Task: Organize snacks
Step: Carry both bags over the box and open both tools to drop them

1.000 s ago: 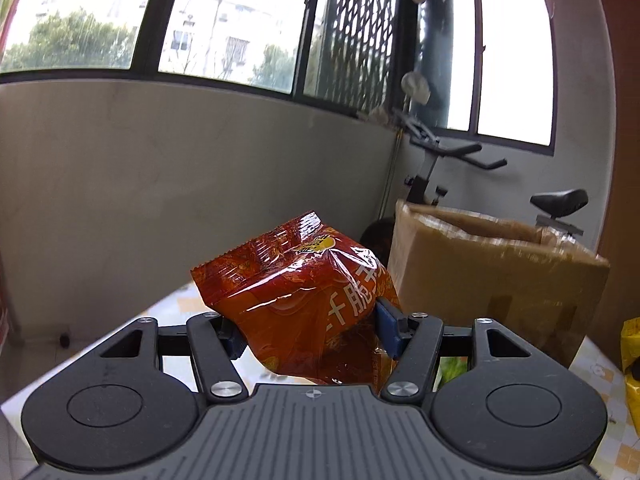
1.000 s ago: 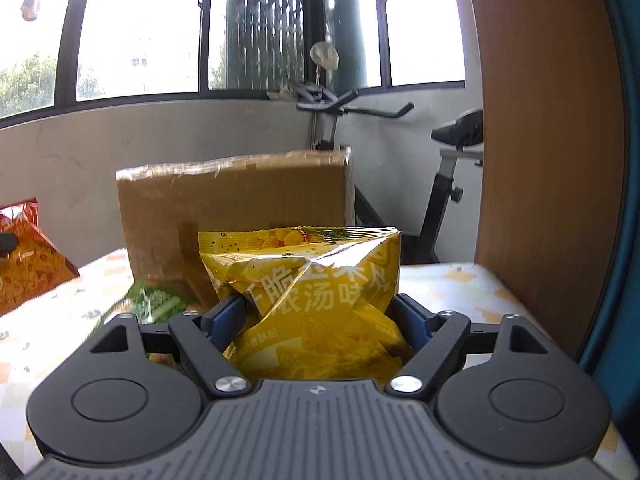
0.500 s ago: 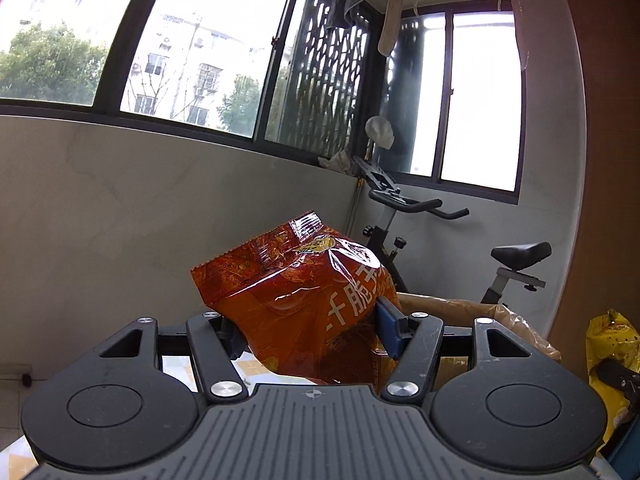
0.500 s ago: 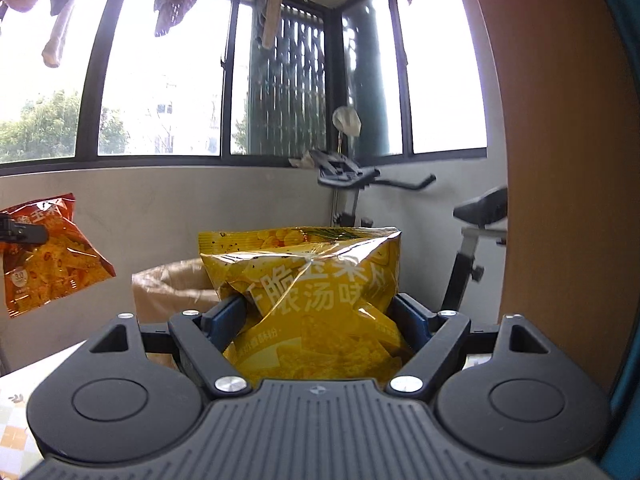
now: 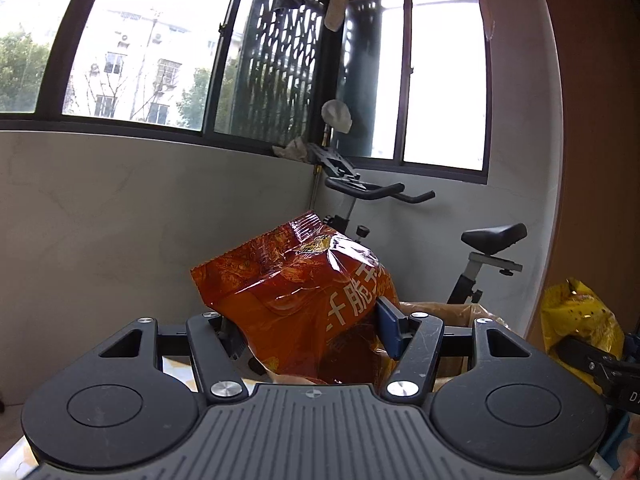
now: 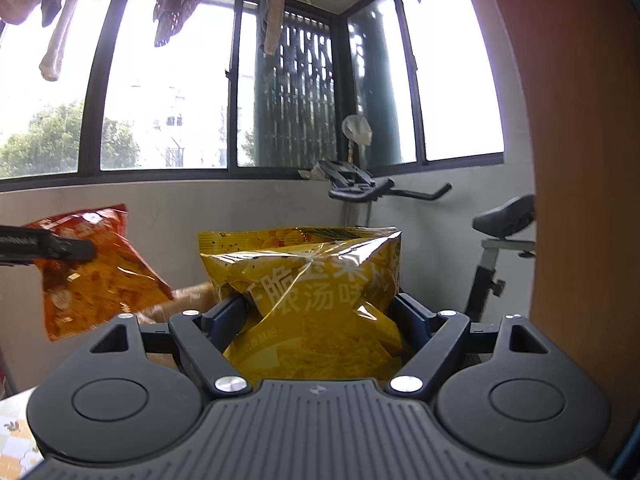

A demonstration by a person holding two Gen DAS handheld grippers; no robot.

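My left gripper point(image 5: 310, 330) is shut on a red snack bag point(image 5: 300, 300), held up in the air with its top corner tilted left. My right gripper point(image 6: 320, 320) is shut on a yellow snack bag point(image 6: 316, 292), also lifted. In the right wrist view the red snack bag point(image 6: 92, 276) hangs at the left with a finger of the left gripper across it. In the left wrist view the yellow snack bag point(image 5: 576, 320) shows at the right edge. The open cardboard box point(image 5: 452, 312) lies low behind the red bag; only its top rim shows.
An exercise bike point(image 5: 472, 240) stands against the grey wall under the windows. A brown wooden panel point(image 6: 580, 160) rises on the right. Laundry hangs overhead. A corner of the patterned tablecloth point(image 6: 16, 428) shows at the lower left of the right wrist view.
Both grippers have risen with their bags. The cardboard box has dropped from mid-frame to low behind the bags, and the two bags have come closer together.
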